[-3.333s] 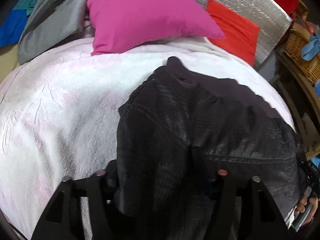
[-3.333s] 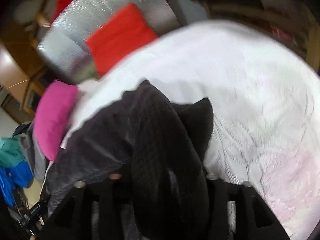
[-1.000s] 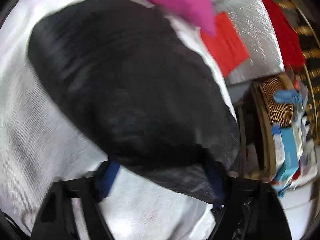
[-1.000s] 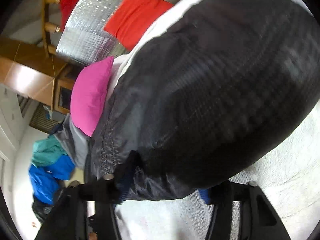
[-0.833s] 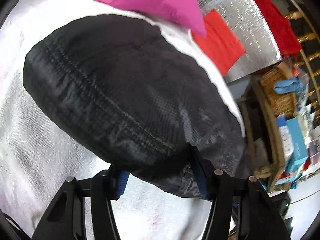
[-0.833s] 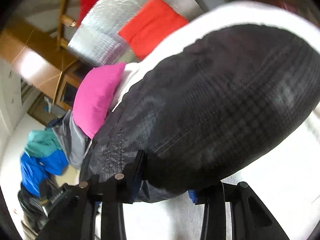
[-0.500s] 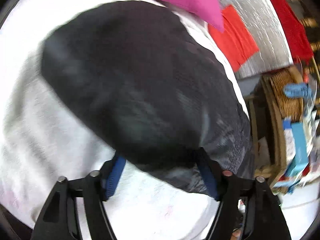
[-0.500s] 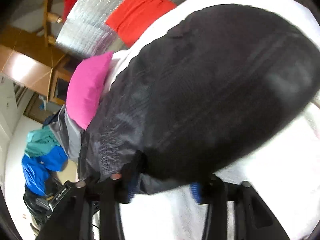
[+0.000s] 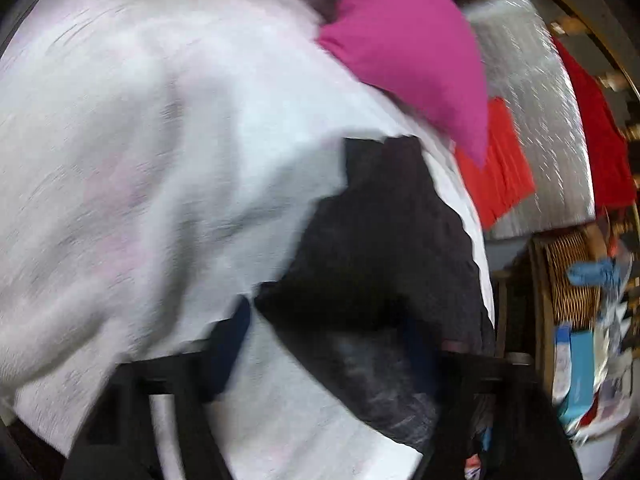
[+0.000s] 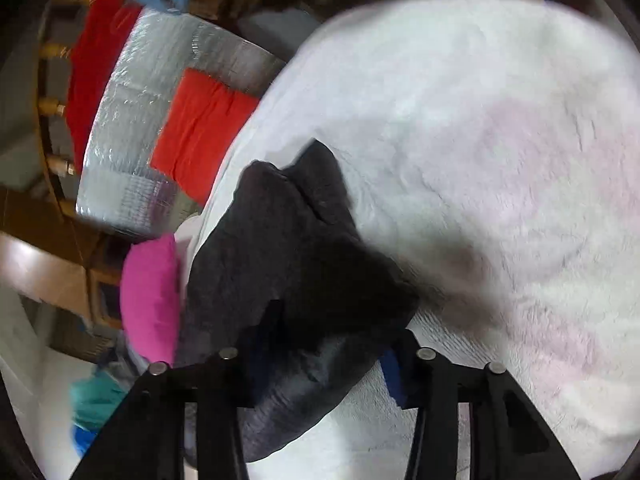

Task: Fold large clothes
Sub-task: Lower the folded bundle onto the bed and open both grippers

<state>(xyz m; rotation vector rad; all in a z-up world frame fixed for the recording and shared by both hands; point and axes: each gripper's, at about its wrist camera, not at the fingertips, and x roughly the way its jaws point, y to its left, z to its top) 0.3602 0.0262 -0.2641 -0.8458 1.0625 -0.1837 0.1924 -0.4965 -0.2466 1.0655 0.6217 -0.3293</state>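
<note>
The dark jacket (image 9: 384, 248) is lying bunched on the white blanket (image 9: 152, 152), and everything else is placed here against that jacket.

In the left wrist view, the left gripper (image 9: 324, 344) is reaching in at the jacket's near edge. Its jaws have just been closing, and a fold of the jacket is sitting between the 2 fingers; the blur is hiding whether the pads are pressing on the cloth, so I cannot tell if it is gripping. Beyond the jacket's far end, a pink pillow (image 9: 408, 44) is resting on the blanket, with a red cushion (image 9: 496, 172) just past it against a silver quilted panel (image 9: 532, 92). To the jacket's right, off the blanket, a wicker basket (image 9: 568, 280) is standing.

In the right wrist view, the right gripper (image 10: 320, 364) is also sitting at the jacket's (image 10: 296, 264) near edge. Its jaws have just been closing too, with the jacket's hem lying between the fingers, closer to the left one. The right finger's blue pad (image 10: 390, 372) is showing beside the cloth; whether the pads are clamping it I cannot tell.
</note>
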